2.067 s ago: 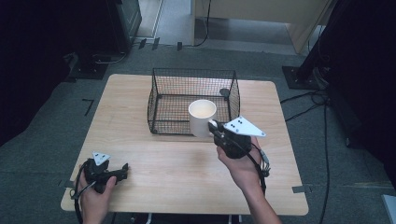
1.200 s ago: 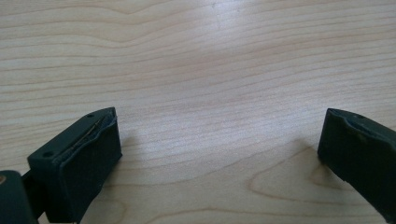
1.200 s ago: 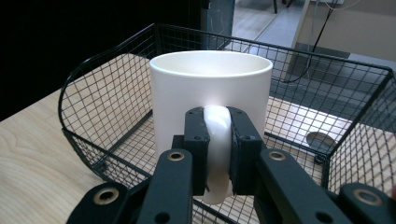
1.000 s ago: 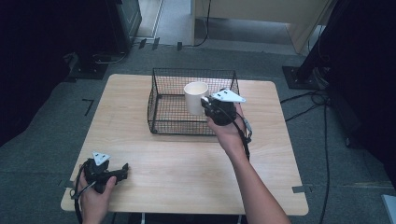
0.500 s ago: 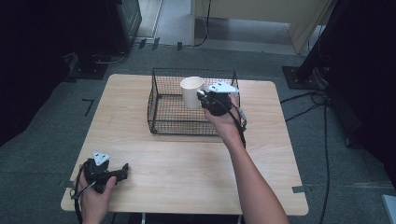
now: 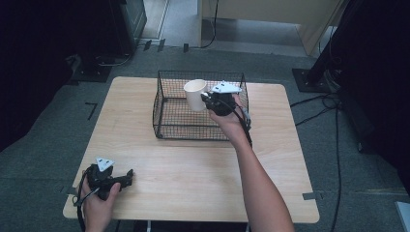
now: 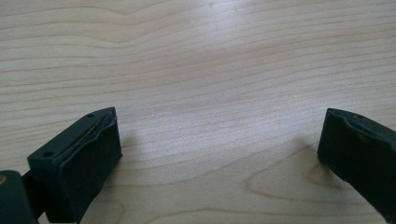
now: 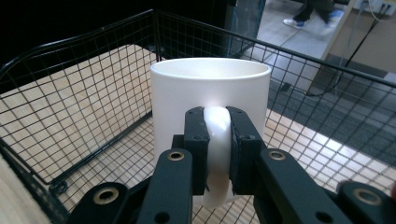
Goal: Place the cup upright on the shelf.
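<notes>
A white mug (image 6: 195, 94) hangs upright above the inside of a black wire basket (image 6: 164, 126) at the table's far middle. My right gripper (image 6: 207, 98) is shut on the mug's handle; in the right gripper view the mug (image 8: 210, 93) stands straight ahead with its handle clamped between the two jaws of the right gripper (image 8: 216, 149). My left gripper (image 6: 126, 175) rests on the table near the front left corner, held in a hand. In the left gripper view the left gripper (image 7: 219, 154) has its jaws wide apart over bare wood with nothing between them.
The wooden table (image 6: 193, 183) has free room across its front and both sides of the basket. The basket's mesh walls (image 8: 84, 60) rise around the mug. Cables (image 6: 314, 104) lie on the grey floor to the right.
My right gripper has carried the mug up from the table in front of the basket, over its near wall, and further left above its inside. The left gripper has stayed put.
</notes>
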A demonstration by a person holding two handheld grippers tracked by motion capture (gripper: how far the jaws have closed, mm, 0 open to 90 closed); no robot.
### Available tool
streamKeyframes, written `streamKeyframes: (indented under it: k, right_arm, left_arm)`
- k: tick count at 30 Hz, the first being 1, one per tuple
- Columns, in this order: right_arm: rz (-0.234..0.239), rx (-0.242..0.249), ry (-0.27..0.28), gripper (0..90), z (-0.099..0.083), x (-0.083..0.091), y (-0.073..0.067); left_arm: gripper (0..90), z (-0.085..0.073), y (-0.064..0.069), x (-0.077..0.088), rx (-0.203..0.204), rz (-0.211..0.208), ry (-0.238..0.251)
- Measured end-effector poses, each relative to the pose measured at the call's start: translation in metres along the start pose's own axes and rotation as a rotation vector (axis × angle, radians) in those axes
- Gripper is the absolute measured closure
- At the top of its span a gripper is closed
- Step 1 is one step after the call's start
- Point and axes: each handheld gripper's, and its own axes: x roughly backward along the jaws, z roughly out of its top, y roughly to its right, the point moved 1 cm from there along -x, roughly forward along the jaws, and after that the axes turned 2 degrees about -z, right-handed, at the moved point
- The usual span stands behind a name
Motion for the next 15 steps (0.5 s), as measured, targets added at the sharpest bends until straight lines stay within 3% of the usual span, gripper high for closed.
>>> streamKeyframes:
  k: [5, 11, 15]
  right_arm:
    - [0.029, 0.016, 0.019, 80.3, 0.001, -0.011, 0.007]
    - [0.043, 0.042, 0.008, 80.3, -0.001, -0.024, 0.014]
    - [0.054, 0.085, -0.012, 80.3, -0.003, -0.033, 0.016]
  left_arm:
    - [0.0, 0.000, 0.000, 0.000, 0.001, -0.001, 0.000]
    - [0.0, 0.000, 0.000, 0.000, 0.000, -0.001, -0.001]
    - [0.0, 0.000, 0.000, 0.000, 0.000, 0.000, -0.001]
